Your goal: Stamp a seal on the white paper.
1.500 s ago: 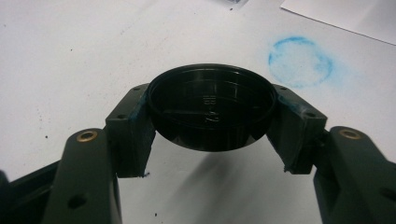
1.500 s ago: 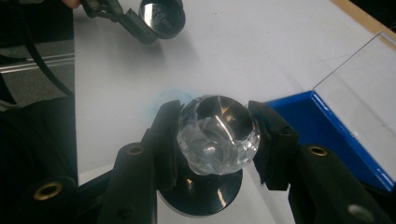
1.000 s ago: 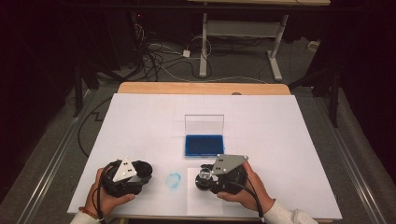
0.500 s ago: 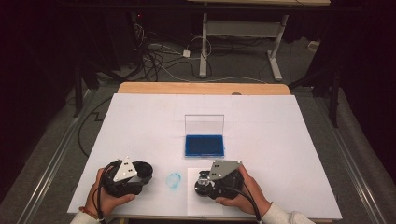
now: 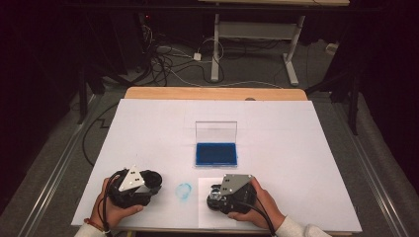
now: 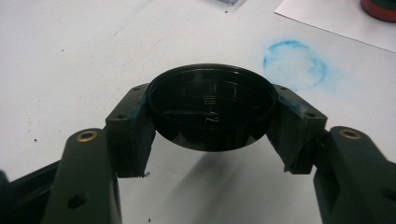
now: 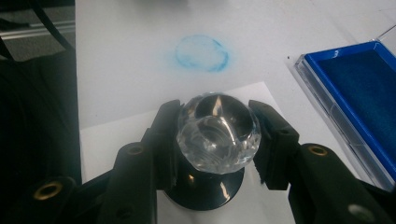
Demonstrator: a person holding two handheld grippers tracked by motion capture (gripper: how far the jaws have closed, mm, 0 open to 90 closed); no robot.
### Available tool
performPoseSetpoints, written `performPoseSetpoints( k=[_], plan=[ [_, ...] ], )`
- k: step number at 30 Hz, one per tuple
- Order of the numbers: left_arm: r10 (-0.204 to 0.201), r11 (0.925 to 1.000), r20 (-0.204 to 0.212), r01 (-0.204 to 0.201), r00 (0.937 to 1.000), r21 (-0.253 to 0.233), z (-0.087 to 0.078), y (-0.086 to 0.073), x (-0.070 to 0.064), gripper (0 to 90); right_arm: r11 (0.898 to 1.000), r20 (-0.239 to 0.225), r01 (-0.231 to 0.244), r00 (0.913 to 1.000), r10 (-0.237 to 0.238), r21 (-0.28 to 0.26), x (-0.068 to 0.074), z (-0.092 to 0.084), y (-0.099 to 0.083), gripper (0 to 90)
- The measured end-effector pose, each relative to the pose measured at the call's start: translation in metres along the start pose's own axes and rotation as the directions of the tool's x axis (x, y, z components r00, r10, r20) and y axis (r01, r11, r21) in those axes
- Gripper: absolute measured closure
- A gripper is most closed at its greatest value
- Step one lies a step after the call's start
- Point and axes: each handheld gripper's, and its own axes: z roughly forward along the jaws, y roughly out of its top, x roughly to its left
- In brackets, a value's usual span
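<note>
Overhead forward-down; both close gripper views sharing blue ring stain (image 6: 294, 63).

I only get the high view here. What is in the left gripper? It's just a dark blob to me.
Observer: The left gripper is shut on a round black cap, its hollow side facing the camera.
Operator: And the right one?
Observer: The right gripper is shut on a stamp, by its clear faceted knob on a black base.
Operator: Is the stamp over the ink pad?
Observer: No, it is over a white sheet of paper; the blue ink pad lies open off to the side.
</note>
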Motion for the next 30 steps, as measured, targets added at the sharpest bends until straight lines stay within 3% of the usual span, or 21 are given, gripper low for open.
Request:
performPoseSetpoints(
  k=[30],
  plan=[
    [0.01,0.9999,-0.002,-0.01,0.9999,0.011,0.0006,0.0003,-0.0016,36.7,1.0,0.003,-0.002,1.0,0.001,0.017,0.0015,-0.0007,-0.0011,57.0]
  ],
)
